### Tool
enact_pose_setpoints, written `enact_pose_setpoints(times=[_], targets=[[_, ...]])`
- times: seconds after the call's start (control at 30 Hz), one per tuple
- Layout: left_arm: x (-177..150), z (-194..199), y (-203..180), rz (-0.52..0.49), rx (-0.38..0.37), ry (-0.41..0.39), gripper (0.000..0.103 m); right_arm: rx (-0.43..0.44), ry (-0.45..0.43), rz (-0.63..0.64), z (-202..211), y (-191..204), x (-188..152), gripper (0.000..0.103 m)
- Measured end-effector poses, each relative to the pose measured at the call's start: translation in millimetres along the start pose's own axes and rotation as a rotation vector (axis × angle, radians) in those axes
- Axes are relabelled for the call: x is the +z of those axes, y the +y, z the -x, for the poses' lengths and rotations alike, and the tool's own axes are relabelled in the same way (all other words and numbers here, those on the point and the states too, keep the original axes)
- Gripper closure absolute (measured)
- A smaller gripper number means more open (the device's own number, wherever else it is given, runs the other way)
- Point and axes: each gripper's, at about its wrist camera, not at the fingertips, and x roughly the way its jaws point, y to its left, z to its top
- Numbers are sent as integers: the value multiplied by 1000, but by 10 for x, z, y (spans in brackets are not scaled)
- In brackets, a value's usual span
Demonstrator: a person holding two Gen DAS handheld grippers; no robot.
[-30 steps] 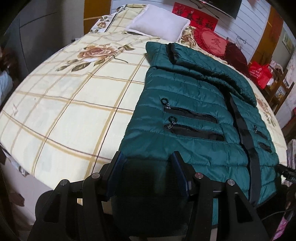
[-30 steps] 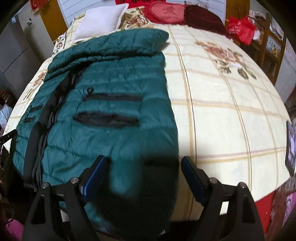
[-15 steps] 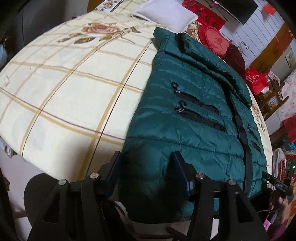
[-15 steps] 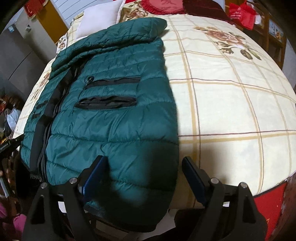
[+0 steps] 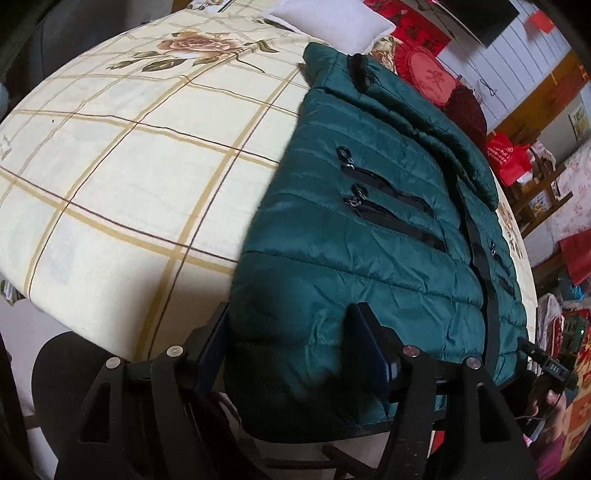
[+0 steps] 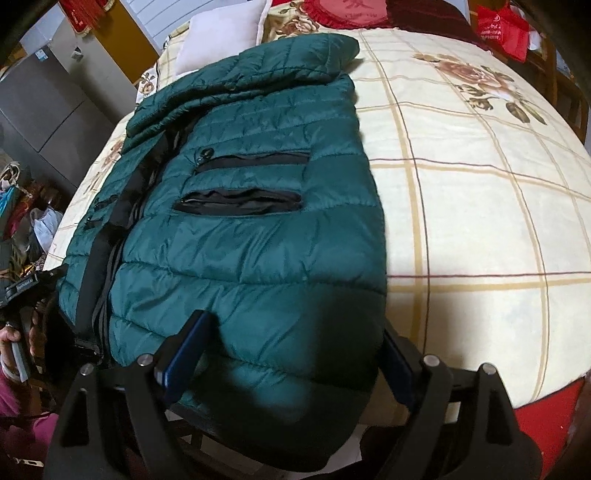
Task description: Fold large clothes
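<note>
We are straddling the jacket (image 5: 369,236) hem, left gripper (image 5: 291,343) and right gripper (image 6: 295,350) jaws apart, unclamped | jacket lying on bed (image 5: 129,166), long axis running ahead from both jaws | neither hand nearer.

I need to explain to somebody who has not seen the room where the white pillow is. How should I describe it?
Start from the bed with the cream checked sheet and the green quilted jacket spread on it. Look past the jacket's collar to the head of the bed. The white pillow lies there, plain and pale, while the cushions beside it are red.
</note>
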Motion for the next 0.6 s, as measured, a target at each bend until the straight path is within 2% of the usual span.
enact_pose_setpoints(times=[0.07, 0.1, 0.13, 0.17, 0.2, 0.23, 0.27, 0.33, 0.43, 0.6], targets=[[-9, -7, -29, -18, 12, -9, 30, 17, -14, 7, -5, 14, -6, 14], [-8, -9, -32, -25, 14, -10, 30, 25, -29, 21, -10, 24, -13, 18], [-10, -12, -43, -36, 19, -10, 31, 19, -40, 36, -12, 35, -19, 25], [-14, -13, -58, -49, 17, -8, 41, 9, -49, 59, -17, 54, -23, 31], [-16, -3, -75, -58, 10, -5, 47, 18, -49, 68, -19, 66, -20, 45], [-15, 28, -93, -67, 13, -15, 58, 33, -53, 68, -6, 72, -14, 56], [-9, 58, -112, -76, 21, -26, 68, 37, -63, 70, 18, 81, -6, 60], [23, 153, -149, -95, 25, -59, 76, 43, -84, 80, 73, 101, 16, 75], [76, 276, -199, -99, 2, -100, 80, 82, -118, 69, 181, 96, 85, 81], [127, 349, -340, -149, 38, -148, 81, 123, -163, 66, 333, 118, 199, 82]])
